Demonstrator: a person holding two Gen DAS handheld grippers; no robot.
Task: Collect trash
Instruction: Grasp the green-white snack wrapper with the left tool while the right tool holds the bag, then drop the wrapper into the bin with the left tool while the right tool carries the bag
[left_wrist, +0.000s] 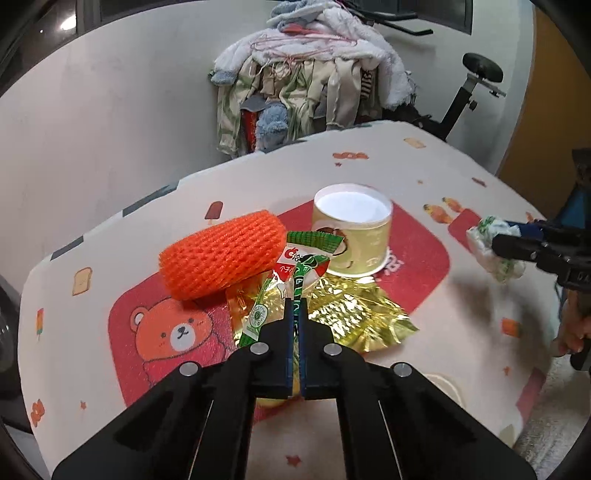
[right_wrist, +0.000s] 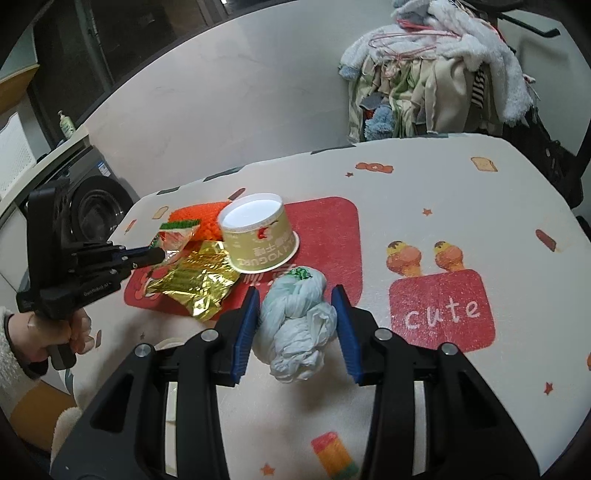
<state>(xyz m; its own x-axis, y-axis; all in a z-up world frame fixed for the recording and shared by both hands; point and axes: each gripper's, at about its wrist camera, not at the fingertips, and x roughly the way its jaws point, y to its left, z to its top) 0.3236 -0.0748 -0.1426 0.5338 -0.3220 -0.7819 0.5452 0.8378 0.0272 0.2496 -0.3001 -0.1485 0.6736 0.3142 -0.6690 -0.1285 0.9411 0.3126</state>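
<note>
Both grippers are clamped on trash. Left gripper (left_wrist: 294, 306) has its jaws pinched together on a green, red and white snack wrapper (left_wrist: 306, 258), whose free end sticks up past the fingertips; from the right wrist view the same left gripper (right_wrist: 159, 254) holds that wrapper (right_wrist: 177, 232) just above the tabletop. Right gripper (right_wrist: 295, 314) squeezes a crumpled pale plastic bag (right_wrist: 295, 332) with a green printed patch between its blue pads (right_wrist: 245, 328), the pads pressing its sides; from the left wrist view the right gripper (left_wrist: 496, 249) carries the bag (left_wrist: 491, 251) over the right side of the table.

Beneath the snack wrapper lies a crinkled gold foil wrapper (left_wrist: 354, 314), flat on the cloth. Just beside it to the left rests an orange foam fruit net (left_wrist: 221, 254) on its side. Behind the foil stands an upside-down yellow yogurt cup (left_wrist: 354, 236), rim down, white base up, touching the foil's edge.

All of it sits on a table covered with a cream cartoon tablecloth (right_wrist: 461, 206) bearing red panels and a bear. A person's hand (right_wrist: 55, 332) in a fleecy sleeve grips the left tool's handle. Behind the table a rack heaped with clothes (left_wrist: 314, 81) stands against the wall.
</note>
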